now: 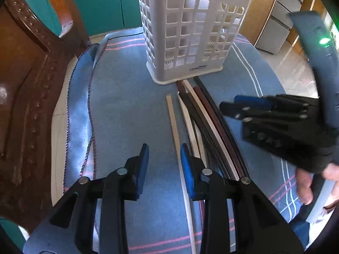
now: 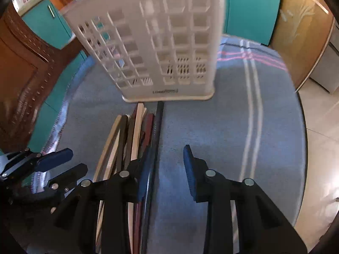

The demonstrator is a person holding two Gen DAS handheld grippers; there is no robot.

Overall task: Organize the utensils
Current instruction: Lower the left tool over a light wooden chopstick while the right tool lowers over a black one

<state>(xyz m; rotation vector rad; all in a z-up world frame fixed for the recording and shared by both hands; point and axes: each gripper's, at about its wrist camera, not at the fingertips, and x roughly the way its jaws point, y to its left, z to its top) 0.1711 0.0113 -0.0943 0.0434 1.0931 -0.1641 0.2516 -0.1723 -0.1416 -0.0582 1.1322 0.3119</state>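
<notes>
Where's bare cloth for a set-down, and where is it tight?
Free: the blue cloth left of the chopsticks, out to its folded hem, and the striped patch right of them. Crowded: the chopsticks run up to the utensil basket base.

blue striped cloth [image 1: 127, 105] | brown wooden chair [image 1: 25, 84] | teal cabinets [image 2: 252, 6]

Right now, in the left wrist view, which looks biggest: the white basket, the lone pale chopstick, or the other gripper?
1. White basket, clearly largest.
2. Right gripper and lone pale chopstick: unsure; the gripper is bulkier but nearer the camera, the chopstick longer but thin.
</notes>
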